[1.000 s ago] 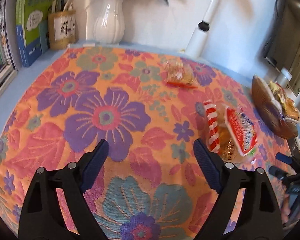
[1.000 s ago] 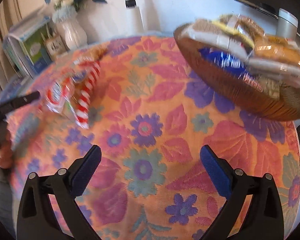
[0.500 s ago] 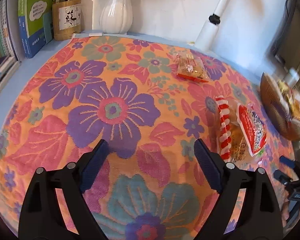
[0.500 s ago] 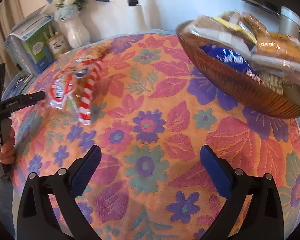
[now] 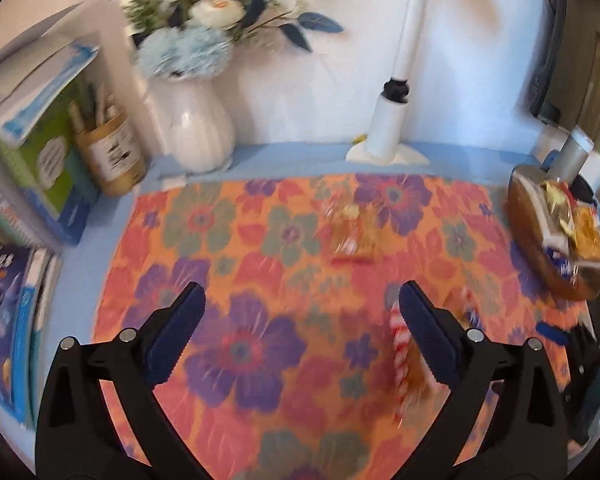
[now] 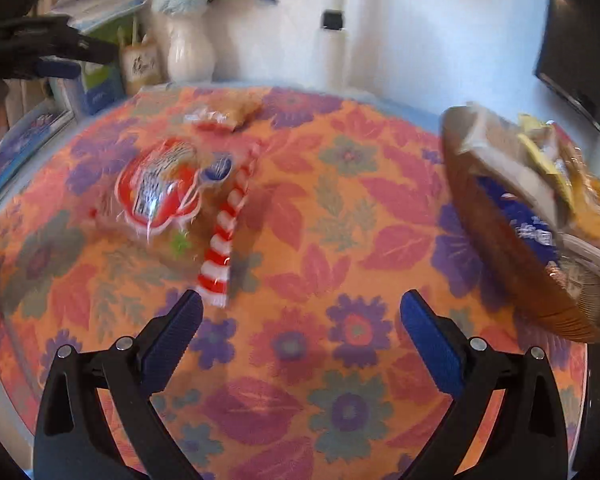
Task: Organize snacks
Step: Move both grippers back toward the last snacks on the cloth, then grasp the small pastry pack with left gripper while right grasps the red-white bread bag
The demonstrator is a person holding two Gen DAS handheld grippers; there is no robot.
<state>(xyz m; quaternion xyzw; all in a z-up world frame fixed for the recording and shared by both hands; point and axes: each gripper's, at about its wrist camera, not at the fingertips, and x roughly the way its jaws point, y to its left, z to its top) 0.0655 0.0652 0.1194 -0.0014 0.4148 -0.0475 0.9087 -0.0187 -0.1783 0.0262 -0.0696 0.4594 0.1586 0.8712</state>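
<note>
The right gripper (image 6: 300, 320) hung wide open and empty above the floral tablecloth (image 6: 300, 360), and the left gripper (image 5: 300, 312) was likewise spread with nothing between its fingers. The red-and-white striped snack bag (image 6: 172, 196) lay on the cloth ahead and left of the right gripper. A smaller snack packet (image 6: 224, 114) lay beyond it. The wicker basket (image 6: 496, 240), heaped with snacks, sat at the right. A white vase (image 5: 198, 128) stood at the back wall.
</note>
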